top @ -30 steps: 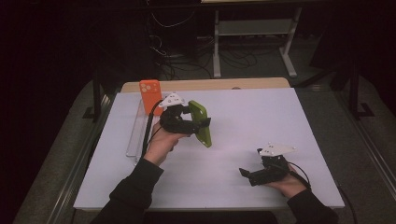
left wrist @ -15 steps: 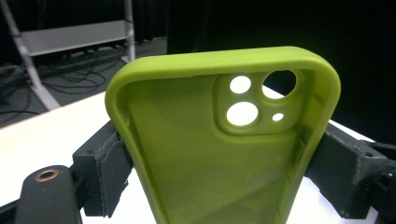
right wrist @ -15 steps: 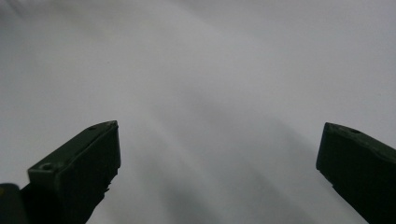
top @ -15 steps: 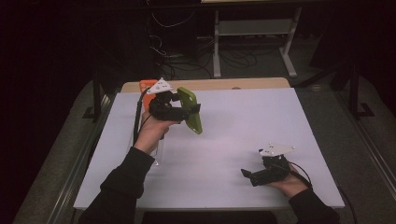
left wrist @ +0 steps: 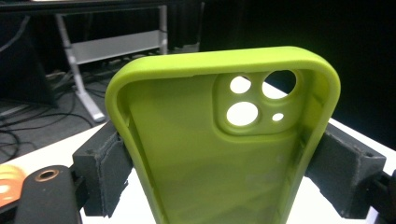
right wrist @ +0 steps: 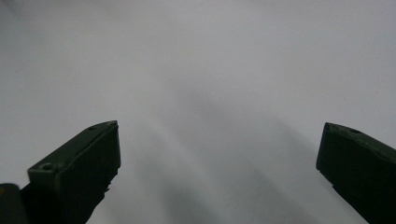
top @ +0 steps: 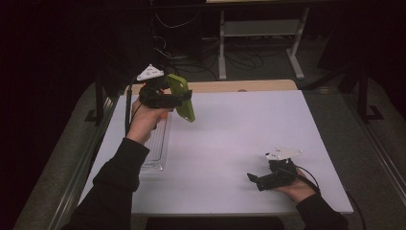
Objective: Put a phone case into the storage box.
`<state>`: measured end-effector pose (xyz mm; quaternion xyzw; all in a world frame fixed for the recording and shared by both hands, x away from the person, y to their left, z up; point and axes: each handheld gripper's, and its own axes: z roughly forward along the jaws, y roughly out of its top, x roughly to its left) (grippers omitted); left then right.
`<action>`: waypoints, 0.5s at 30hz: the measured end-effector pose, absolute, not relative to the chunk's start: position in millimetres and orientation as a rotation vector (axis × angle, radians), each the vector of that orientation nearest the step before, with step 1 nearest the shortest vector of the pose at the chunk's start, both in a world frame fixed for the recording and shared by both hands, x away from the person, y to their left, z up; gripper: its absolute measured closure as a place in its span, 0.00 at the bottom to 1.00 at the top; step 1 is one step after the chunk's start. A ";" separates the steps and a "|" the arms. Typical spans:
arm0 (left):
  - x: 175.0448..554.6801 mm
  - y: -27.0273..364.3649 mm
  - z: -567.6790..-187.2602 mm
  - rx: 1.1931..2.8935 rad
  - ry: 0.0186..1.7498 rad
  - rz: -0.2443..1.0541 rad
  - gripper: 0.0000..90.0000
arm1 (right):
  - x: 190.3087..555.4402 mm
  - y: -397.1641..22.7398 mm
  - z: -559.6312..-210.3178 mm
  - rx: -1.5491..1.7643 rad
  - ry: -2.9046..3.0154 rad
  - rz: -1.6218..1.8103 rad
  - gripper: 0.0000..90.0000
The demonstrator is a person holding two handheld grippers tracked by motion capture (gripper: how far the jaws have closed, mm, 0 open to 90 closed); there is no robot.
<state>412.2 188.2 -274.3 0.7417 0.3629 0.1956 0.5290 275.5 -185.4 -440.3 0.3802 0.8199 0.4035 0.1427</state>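
Green phone case [top: 182, 96], one, pinched by left hand-held gripper [top: 179, 97]; right hand-held gripper [top: 253, 180] spread.

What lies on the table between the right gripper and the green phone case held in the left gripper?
Nothing: in the high view, only bare white table separates the right gripper from the green phone case clamped in the left gripper.

Phone case [top: 182, 97] far left above the table [top: 239, 124], tray [top: 155, 148] seemingly below it

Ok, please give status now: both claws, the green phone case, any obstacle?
Left claw shut on green phone case, held above table. Right claw open, empty. No obstacle seen.
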 end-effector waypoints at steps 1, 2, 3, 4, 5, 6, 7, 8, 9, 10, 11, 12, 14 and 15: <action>413.1 190.3 -272.9 1.773 0.874 0.478 0.17 | 275.7 -185.4 -440.5 1.095 2.366 1.164 0.00; 414.1 192.5 -271.8 1.773 0.877 0.489 0.17 | 275.8 -185.3 -440.6 1.094 2.366 1.163 0.00; 414.8 194.4 -270.3 1.770 0.887 0.493 0.17 | 275.8 -185.3 -440.6 1.093 2.366 1.163 0.00; 415.7 196.6 -269.1 1.771 0.892 0.503 0.17 | 275.8 -185.2 -440.6 1.091 2.366 1.163 0.00; 416.7 198.4 -268.2 1.765 0.899 0.514 0.17 | 275.7 -185.2 -440.5 1.091 2.367 1.162 0.00; 417.8 200.7 -267.2 1.765 0.905 0.522 0.17 | 275.6 -185.2 -440.4 1.090 2.368 1.160 0.00; 418.6 203.0 -266.1 1.764 0.917 0.533 0.17 | 275.7 -185.2 -440.4 1.090 2.368 1.161 0.00; 419.8 205.1 -265.2 1.759 0.924 0.546 0.17 | 275.6 -185.2 -440.3 1.093 2.367 1.162 0.00; 420.8 207.2 -264.3 1.758 0.938 0.559 0.17 | 275.7 -185.3 -440.4 1.093 2.366 1.161 0.00; 422.0 209.3 -263.6 1.755 0.949 0.569 0.17 | 275.8 -185.3 -440.4 1.095 2.367 1.162 0.00; 423.0 211.1 -263.1 1.746 0.961 0.583 0.17 | 276.0 -185.4 -440.5 1.093 2.367 1.161 0.00; 424.2 213.4 -262.5 1.753 0.970 0.603 0.17 | 275.8 -185.4 -440.4 1.092 2.367 1.161 0.00; 426.9 217.0 -262.4 1.745 0.998 0.628 0.17 | 275.5 -185.3 -440.1 1.095 2.367 1.161 0.00; 428.8 219.2 -262.9 1.742 1.015 0.644 0.17 | 275.5 -185.3 -440.2 1.095 2.367 1.161 0.00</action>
